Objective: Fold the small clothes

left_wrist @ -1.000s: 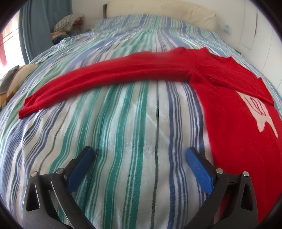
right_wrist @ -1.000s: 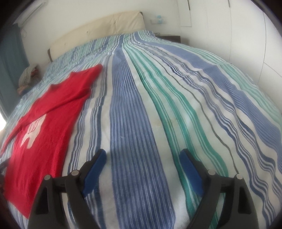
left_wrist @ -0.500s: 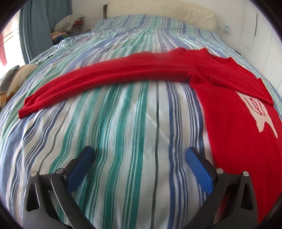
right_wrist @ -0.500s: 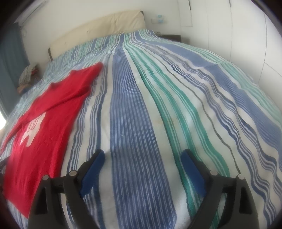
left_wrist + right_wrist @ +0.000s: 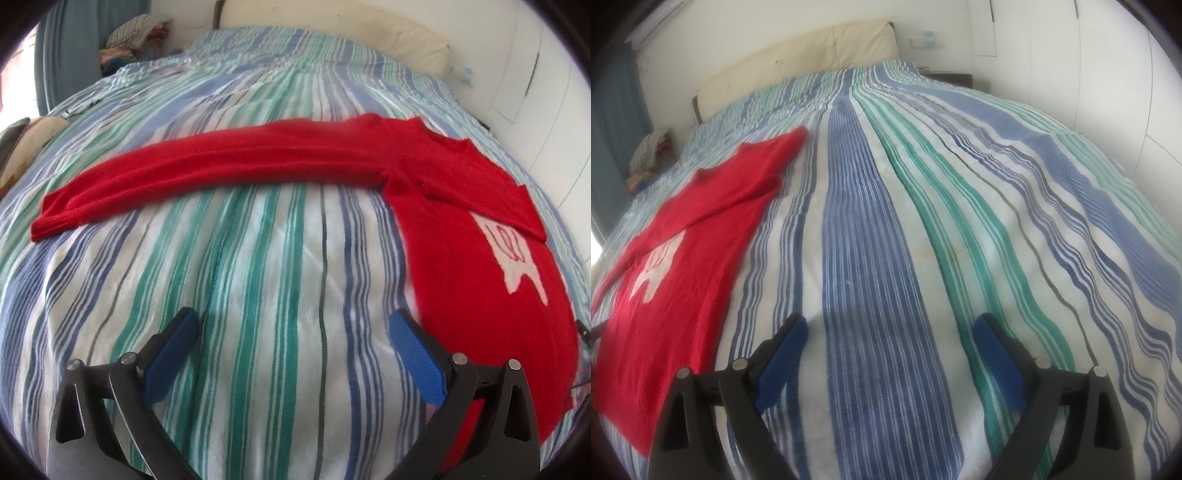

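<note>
A red long-sleeved sweater (image 5: 461,229) with a white motif lies flat on the striped bed. One sleeve (image 5: 207,166) stretches out to the left; the other sleeve is folded across the chest. My left gripper (image 5: 293,321) is open and empty above the bedspread, with the sweater body just to its right. In the right wrist view the sweater (image 5: 676,254) lies at the left. My right gripper (image 5: 890,326) is open and empty over bare bedspread, to the right of the sweater.
The striped bedspread (image 5: 960,206) covers the whole bed. A cream headboard (image 5: 812,55) stands at the far end. A pile of clothes (image 5: 133,37) sits at the far left beside a blue curtain. White wall and cupboards (image 5: 1108,74) run along the right.
The left view has shifted slightly, bringing the sweater a little nearer. The right gripper has drifted slightly to the right. Both stay open and the sweater has not moved.
</note>
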Demonstrator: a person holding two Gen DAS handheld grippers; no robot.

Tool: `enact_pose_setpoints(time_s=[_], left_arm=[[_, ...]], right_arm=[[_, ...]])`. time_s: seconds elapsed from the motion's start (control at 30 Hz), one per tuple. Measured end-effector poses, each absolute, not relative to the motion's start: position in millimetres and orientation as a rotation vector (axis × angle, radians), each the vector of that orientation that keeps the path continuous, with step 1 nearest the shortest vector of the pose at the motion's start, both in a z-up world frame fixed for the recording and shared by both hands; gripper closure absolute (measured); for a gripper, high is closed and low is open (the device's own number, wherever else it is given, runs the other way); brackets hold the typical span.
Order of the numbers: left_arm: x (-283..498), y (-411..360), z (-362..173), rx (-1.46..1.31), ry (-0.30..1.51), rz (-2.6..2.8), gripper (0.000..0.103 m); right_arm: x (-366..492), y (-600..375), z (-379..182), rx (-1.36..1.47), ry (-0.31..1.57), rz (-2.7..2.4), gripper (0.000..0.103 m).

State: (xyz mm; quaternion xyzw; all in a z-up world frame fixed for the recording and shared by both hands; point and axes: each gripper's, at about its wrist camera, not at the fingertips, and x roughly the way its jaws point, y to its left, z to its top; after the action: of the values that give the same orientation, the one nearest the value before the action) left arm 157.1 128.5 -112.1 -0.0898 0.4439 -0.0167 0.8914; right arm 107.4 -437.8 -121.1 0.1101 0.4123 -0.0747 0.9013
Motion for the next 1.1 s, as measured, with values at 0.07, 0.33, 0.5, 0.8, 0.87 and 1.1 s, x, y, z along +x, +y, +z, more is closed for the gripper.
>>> enact_pose_setpoints(time_s=[0.07,0.33,0.5,0.8,0.87,1.1], left_arm=[[159.6,150.5,-94.1,-0.257,0.902,-0.049,0.001],[178.2,307.4,-51.7,-0.604,0.857,0.15,0.001],[201.4,364.4,-87.8,-0.693,0.982,0.245,0.002],[229.2,354.6,-120.9,-0.698,1.097,0.172,0.097],[230.8,346.3,-109.4,-0.617,1.114,0.201,0.098],[274.4,260.0,19.5,-0.401,0.958,0.021,0.098]], right_arm=[[107.2,-438.3,-121.5,0.23,0.853,-0.152,0.012],[109.8,-437.6,-121.6,0.23,0.863,-0.151,0.011],[110.5,-437.8,-122.1,0.227,0.867,-0.152,0.01],[110.6,-437.2,-122.3,0.226,0.865,-0.153,0.01],[110.4,-437.4,-122.3,0.226,0.865,-0.153,0.01],[110.4,-438.0,-123.0,0.23,0.868,-0.157,0.01]])
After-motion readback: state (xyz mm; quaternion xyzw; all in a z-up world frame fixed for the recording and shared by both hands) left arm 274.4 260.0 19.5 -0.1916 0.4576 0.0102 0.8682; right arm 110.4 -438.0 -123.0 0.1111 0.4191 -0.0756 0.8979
